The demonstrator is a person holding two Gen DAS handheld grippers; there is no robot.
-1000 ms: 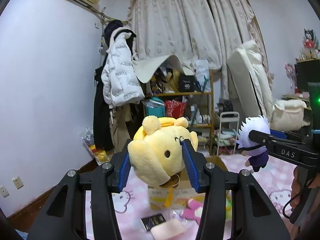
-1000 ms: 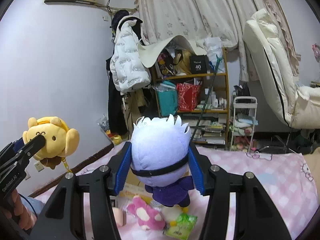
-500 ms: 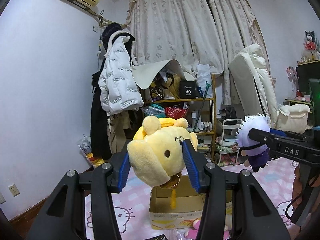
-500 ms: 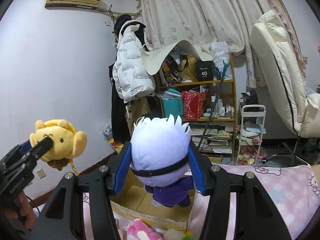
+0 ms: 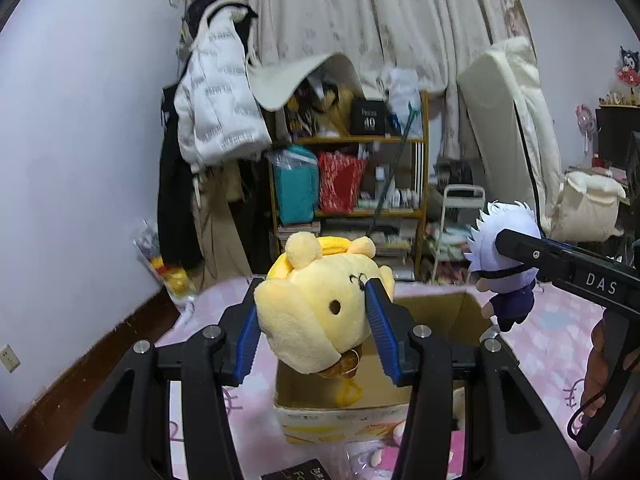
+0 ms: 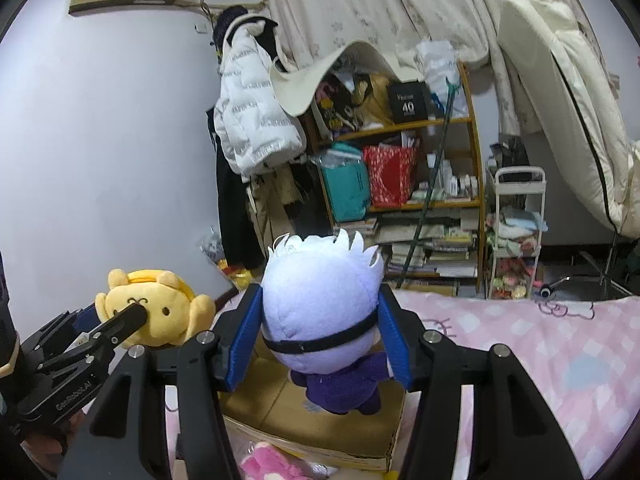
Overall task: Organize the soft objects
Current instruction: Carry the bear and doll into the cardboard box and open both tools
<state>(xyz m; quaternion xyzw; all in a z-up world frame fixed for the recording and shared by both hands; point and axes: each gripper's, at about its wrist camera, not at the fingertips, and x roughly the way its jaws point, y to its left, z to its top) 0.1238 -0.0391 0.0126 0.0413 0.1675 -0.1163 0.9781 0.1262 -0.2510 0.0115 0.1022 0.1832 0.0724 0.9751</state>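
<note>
Both toys have come in over the open cardboard box (image 5: 436, 308) on the pink bedspread (image 6: 540, 344); a second ago the box sat low and farther ahead in both wrist views, and now its mouth lies directly beneath the carried plush. The left gripper (image 5: 316, 332) is clamped on the yellow dog plush (image 5: 320, 312), its blue pads (image 5: 382, 328) pressed into the head, with the toy's dangling charm hanging just above the box interior. The right gripper (image 6: 320, 340) is clamped on the white-haired doll (image 6: 320, 308), which hangs over the box's right half, its purple body close above the cardboard floor. By my reading, the carry is nearly over: 2 soft toys are lined up for release into the box. A pink plush (image 6: 268, 462) lies outside the box's near wall, not yet put away.
</note>
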